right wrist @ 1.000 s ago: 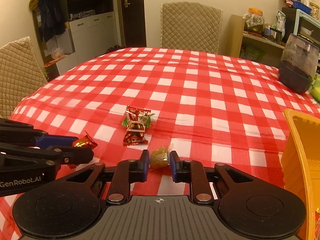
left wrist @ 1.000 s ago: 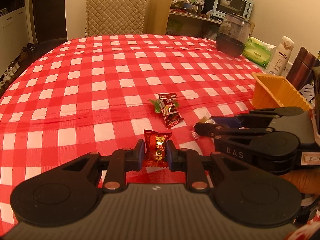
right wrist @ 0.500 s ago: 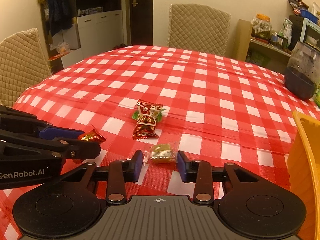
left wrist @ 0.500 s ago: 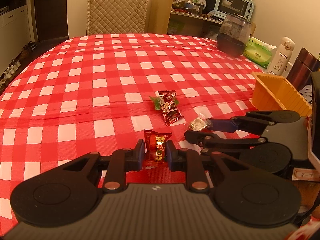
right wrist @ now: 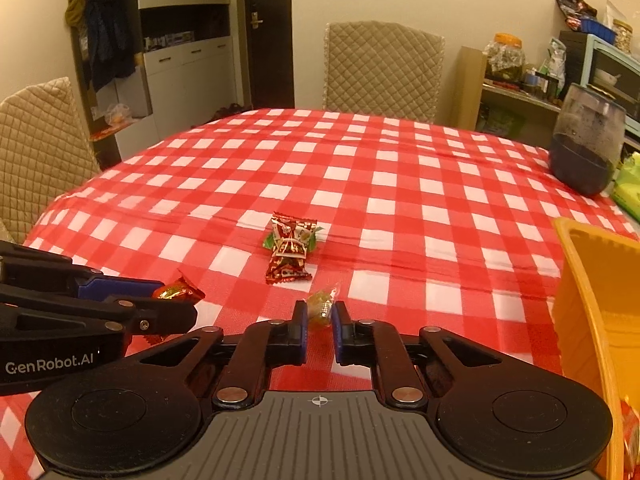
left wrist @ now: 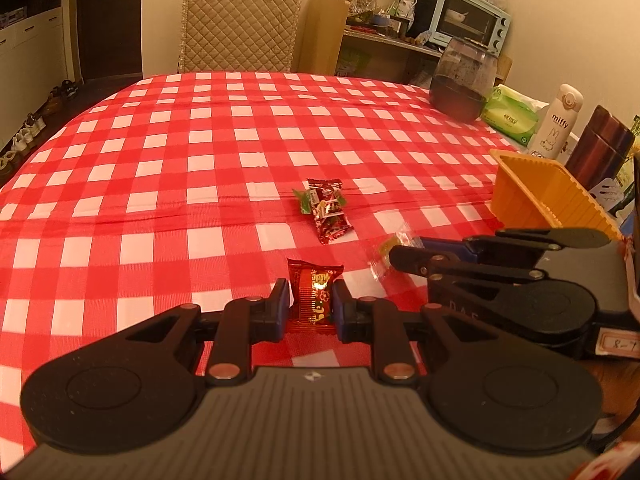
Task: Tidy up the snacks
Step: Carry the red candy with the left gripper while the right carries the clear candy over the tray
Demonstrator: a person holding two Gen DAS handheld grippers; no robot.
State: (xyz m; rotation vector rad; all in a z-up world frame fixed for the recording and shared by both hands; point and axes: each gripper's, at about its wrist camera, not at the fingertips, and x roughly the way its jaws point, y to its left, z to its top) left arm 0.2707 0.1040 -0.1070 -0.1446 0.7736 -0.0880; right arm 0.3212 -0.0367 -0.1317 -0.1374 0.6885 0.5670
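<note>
I'm working over the checked tablecloth [left wrist: 200, 160], orange bin [left wrist: 548, 196] off to my right, and this is the pick-up step with both hands loaded. My left gripper [left wrist: 310, 300] is clamped on the red snack packet [left wrist: 314, 294], the packet standing up between the blue pads. My right gripper [right wrist: 320, 318] has its fingers drawn in tight on the yellow candy [right wrist: 319, 304] in its clear wrapper, just above the cloth. Two wrapped snacks [right wrist: 289, 250] lie together mid-table, well apart from both grippers, not yet collected.

Next, I reckon, comes the carry: lift both clear and swing right, over the bin's rim, before letting go. The yellow one is small and slippery-looking, so I'd keep that squeeze firm.

Against half a second back, the right fingers stood wide around the candy lying flat; now they've shut on it. The left grip hasn't changed at all.
</note>
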